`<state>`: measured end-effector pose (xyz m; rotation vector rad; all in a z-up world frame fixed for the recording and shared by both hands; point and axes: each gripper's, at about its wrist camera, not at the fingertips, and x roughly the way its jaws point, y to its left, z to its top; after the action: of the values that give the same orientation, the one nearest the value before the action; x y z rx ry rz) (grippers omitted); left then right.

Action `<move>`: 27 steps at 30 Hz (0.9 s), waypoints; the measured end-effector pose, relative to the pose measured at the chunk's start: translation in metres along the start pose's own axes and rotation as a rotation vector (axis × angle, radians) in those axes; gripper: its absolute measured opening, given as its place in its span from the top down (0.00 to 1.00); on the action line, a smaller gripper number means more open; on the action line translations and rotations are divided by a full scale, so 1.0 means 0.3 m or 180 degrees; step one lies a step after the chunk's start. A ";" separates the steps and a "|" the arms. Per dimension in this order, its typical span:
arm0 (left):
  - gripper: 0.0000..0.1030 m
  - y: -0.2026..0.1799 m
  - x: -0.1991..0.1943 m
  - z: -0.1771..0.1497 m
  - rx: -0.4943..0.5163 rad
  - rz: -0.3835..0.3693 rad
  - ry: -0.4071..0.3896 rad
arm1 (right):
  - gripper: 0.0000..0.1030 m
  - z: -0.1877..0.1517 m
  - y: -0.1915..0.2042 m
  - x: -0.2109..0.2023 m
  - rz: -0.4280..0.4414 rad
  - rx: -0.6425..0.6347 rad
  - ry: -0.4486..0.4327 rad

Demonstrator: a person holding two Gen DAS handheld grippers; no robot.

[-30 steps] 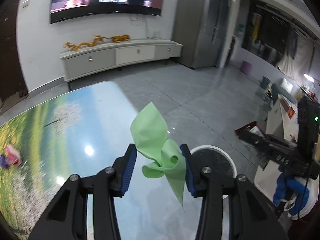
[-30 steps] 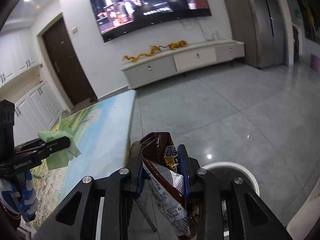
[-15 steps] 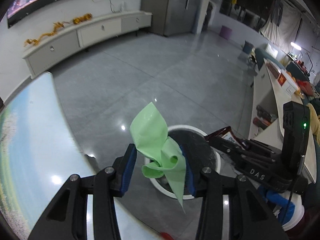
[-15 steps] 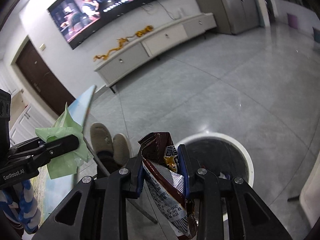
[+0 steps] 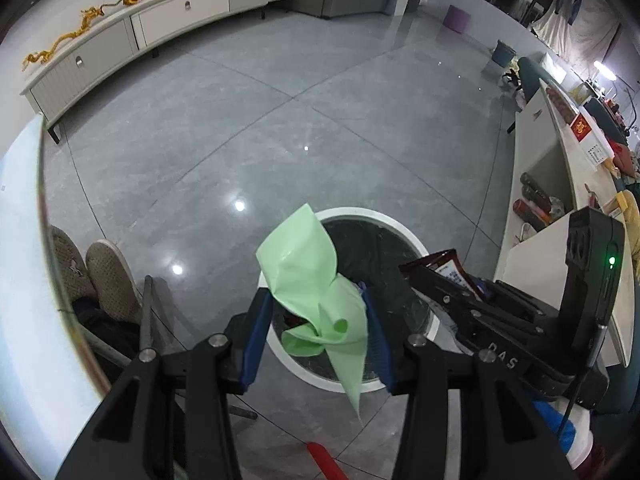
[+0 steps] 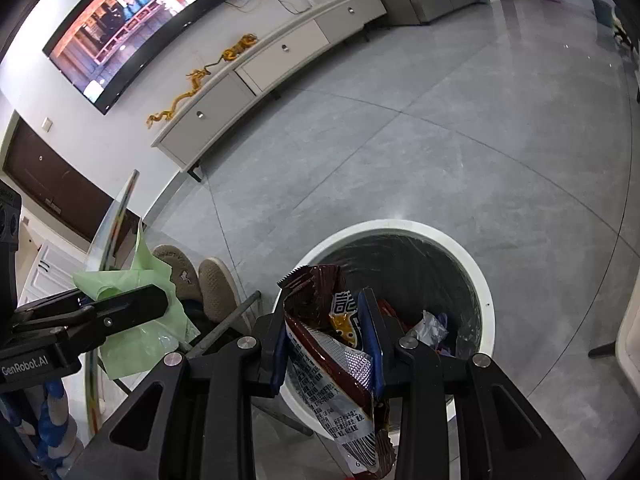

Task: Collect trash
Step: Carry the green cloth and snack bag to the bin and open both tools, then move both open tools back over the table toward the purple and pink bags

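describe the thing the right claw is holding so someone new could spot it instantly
Start at the round white-rimmed bin on the grey floor. The right claw is above its near edge, shut on a brown snack wrapper with a silver inside, a serrated top edge and printed text. The only other trash in a claw is the plain green plastic bag in the left claw.

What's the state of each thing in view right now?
Left gripper: shut on green plastic scrap, held over the bin.
Right gripper: shut on brown snack wrapper, held over the bin.
Green plastic scrap: crumpled, pinched between the fingers.
Brown snack wrapper: torn open, flattened, hanging down.
Trash bin: open, dark liner, some trash already inside.
TV: on.
Cabinet drawers: closed.
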<state>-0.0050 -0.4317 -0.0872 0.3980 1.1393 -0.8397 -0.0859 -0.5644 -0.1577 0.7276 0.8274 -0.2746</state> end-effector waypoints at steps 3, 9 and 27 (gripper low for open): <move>0.56 -0.009 0.030 0.016 -0.0032 -0.0008 0.0025 | 0.68 0.001 -0.015 0.021 -0.0018 0.0032 0.0029; 0.52 -0.002 0.076 0.046 -0.0132 -0.0078 0.0084 | 0.63 0.024 -0.056 0.055 -0.0057 0.0156 0.0046; 0.46 0.007 -0.012 0.048 -0.0297 -0.0233 -0.0212 | 0.51 0.022 -0.076 0.039 -0.0348 0.0174 0.0001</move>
<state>0.0050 -0.4386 -0.0787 0.2509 1.1319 -0.8541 -0.0855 -0.5850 -0.1745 0.7344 0.8640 -0.3962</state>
